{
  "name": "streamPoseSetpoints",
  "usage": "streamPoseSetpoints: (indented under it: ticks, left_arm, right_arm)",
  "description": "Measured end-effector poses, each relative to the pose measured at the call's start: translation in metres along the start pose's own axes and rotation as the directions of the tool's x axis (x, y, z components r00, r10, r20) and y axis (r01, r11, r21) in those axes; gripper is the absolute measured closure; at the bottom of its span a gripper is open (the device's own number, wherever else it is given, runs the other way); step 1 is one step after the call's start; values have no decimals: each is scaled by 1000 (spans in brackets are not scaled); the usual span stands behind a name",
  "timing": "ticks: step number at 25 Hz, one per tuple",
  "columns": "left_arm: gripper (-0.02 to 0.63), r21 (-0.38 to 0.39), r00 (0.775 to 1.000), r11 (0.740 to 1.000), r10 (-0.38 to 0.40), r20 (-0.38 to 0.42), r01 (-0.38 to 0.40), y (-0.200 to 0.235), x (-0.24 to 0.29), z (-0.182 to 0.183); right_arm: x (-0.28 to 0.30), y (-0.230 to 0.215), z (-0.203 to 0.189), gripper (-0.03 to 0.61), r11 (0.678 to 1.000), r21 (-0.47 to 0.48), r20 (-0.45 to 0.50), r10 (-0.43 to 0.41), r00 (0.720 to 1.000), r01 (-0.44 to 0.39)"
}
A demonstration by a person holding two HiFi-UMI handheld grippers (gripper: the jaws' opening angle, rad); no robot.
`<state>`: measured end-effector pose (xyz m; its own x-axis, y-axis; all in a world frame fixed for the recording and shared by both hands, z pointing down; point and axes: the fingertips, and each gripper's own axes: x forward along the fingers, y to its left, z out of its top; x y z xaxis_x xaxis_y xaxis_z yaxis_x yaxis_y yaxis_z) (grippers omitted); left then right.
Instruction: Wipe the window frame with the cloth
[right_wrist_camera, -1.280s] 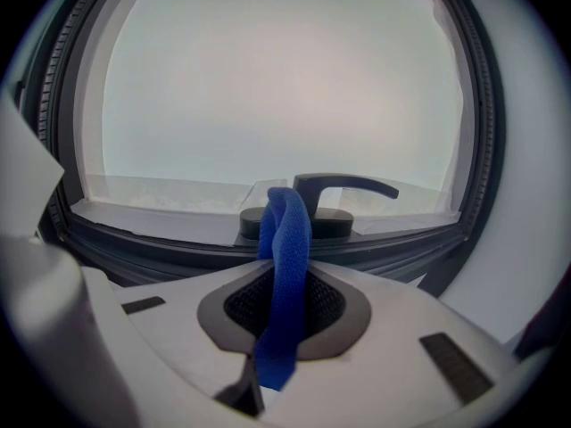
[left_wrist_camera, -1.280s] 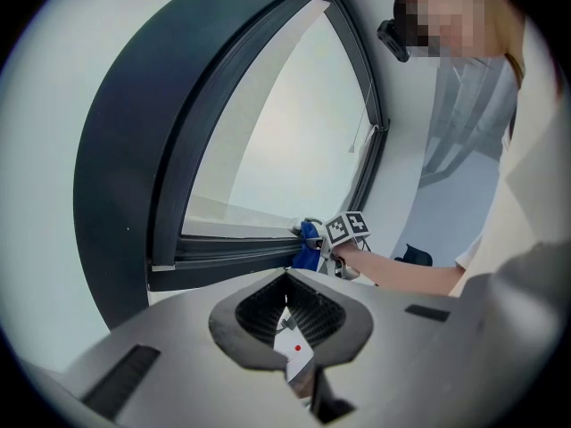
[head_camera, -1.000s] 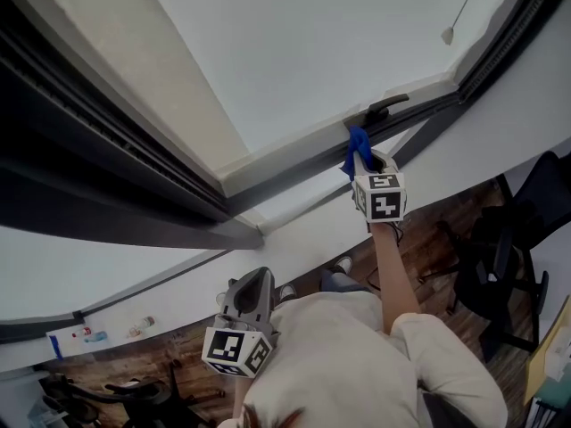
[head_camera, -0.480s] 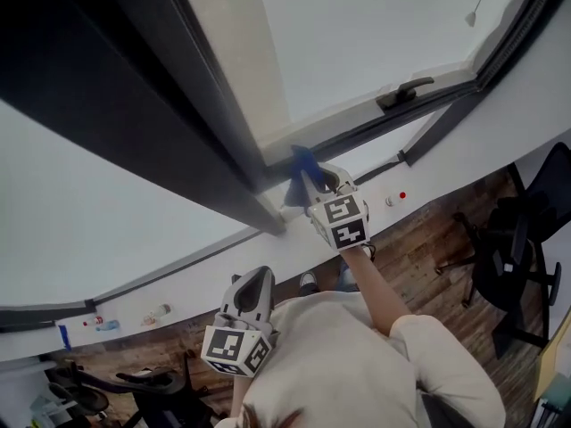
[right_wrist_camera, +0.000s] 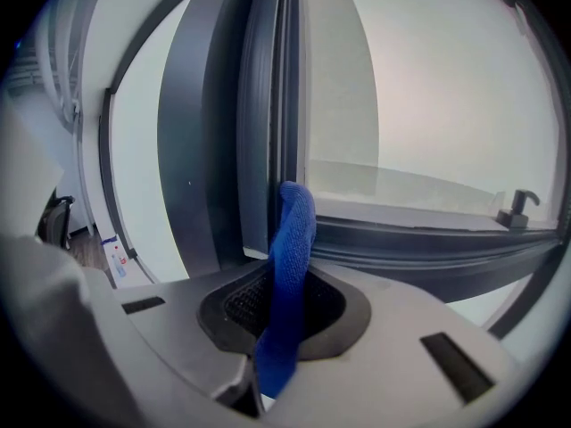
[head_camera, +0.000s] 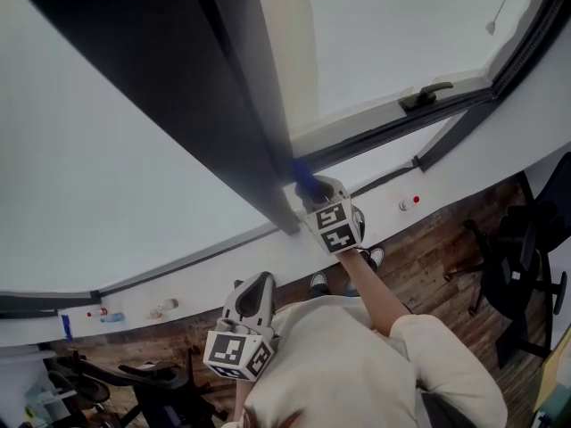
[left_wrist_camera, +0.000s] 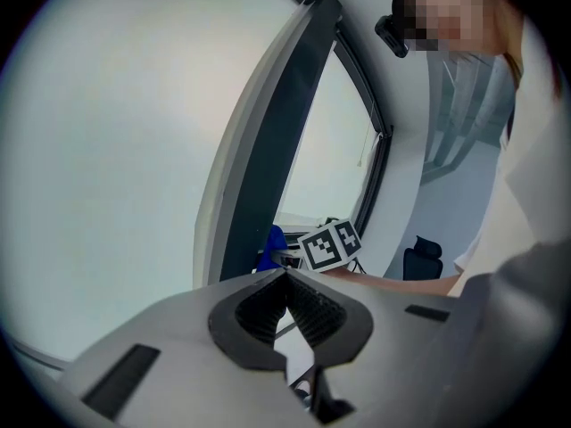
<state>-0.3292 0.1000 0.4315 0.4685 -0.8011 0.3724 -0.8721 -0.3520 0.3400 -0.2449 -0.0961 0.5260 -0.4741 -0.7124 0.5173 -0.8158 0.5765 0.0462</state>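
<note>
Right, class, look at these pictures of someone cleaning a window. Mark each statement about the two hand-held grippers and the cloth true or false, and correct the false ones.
1. The right hand-held gripper is shut on the blue cloth. True.
2. The left hand-held gripper holds a second cloth. False: its jaws are together with nothing between them.
3. The cloth is pressed against the window handle. False: it is at the lower corner of the dark window frame, apart from the handle.
4. The left hand-held gripper is low, by the person's torso, clear of the frame. True.
</note>
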Motion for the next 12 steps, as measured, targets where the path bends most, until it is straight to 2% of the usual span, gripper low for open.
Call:
streamPoseSetpoints:
  ticks: [8, 12]
  left_arm:
    - [605, -18, 999, 999, 33, 10, -33, 10, -10, -2]
    - [604, -18, 1000, 999, 27, 10, -27, 7, -7, -2]
  right_arm:
    - [5, -4, -3, 529, 998, -61, -24, -33, 999, 31]
    - [2, -3, 0, 529, 996, -86, 4, -30, 1000, 30]
